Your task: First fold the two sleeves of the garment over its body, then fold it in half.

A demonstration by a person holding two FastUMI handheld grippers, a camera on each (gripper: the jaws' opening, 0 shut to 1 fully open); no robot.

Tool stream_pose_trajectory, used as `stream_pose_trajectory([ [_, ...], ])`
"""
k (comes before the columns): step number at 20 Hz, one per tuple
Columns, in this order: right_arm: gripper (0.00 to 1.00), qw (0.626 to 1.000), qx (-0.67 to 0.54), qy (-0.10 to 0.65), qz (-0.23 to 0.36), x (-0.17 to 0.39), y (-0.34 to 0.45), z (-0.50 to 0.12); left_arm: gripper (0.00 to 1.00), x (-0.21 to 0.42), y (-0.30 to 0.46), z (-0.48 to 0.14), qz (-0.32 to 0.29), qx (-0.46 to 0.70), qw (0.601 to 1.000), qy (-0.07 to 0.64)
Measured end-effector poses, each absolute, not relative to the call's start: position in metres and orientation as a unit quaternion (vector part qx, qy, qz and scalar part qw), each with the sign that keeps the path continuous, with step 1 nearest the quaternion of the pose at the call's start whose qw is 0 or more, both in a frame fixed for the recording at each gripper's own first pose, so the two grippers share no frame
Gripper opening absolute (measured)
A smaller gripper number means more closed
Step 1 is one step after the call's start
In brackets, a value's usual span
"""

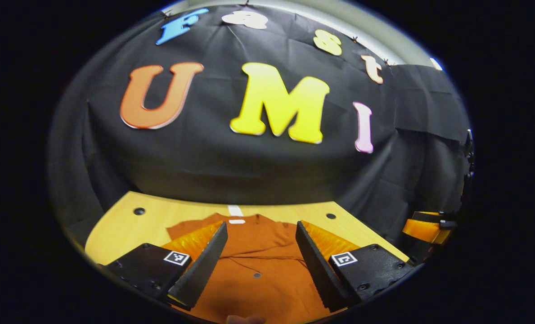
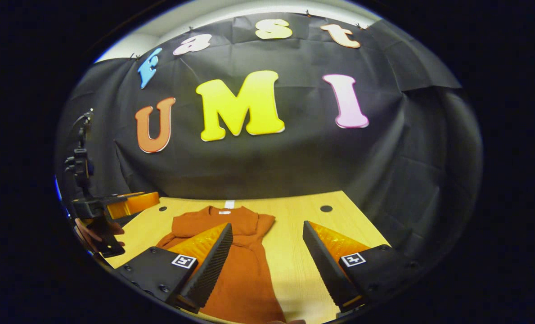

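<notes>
One rust-orange garment (image 2: 245, 265) lies on one wooden desk (image 2: 294, 225), with two round holes (image 2: 326, 208) in the desk beyond the garment's collar end, one white strip (image 2: 229, 204) of tape at the desk's far edge behind the collar

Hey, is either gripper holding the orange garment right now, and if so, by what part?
Nothing is held: left gripper and right gripper are both open above the garment.

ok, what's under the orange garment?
The garment lies flat on the wooden table, which shows around it. Whatever the cloth covers is hidden. Both grippers, left and right, hover open above.
</notes>
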State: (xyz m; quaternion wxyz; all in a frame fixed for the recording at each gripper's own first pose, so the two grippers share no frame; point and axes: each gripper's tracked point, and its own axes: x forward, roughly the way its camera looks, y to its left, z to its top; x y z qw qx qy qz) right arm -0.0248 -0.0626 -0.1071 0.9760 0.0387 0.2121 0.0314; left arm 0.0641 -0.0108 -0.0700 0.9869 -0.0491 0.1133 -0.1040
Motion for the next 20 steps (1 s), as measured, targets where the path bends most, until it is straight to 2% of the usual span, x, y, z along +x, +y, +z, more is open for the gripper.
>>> stream_pose_trajectory([
  [3, 1.00, 0.984, 0.025, 0.166, 0.062, -0.013, -0.033, -0.077, 0.98, 0.046, 0.024, -0.029, -0.065, -0.054, 0.995, 0.061],
  [8, 0.98, 0.983, 0.023, 0.157, 0.098, -0.009, -0.010, -0.084, 0.98, 0.037, 0.054, -0.027, -0.037, -0.055, 0.996, 0.059],
  [13, 1.00, 0.972, 0.041, 0.200, 0.115, -0.013, -0.009, -0.108, 0.98, 0.027, 0.074, -0.054, -0.034, -0.044, 0.993, 0.100],
  [20, 1.00, 0.951, 0.051, 0.288, 0.101, -0.028, -0.048, -0.158, 0.99, -0.002, 0.113, -0.121, -0.037, -0.048, 0.979, 0.193],
])
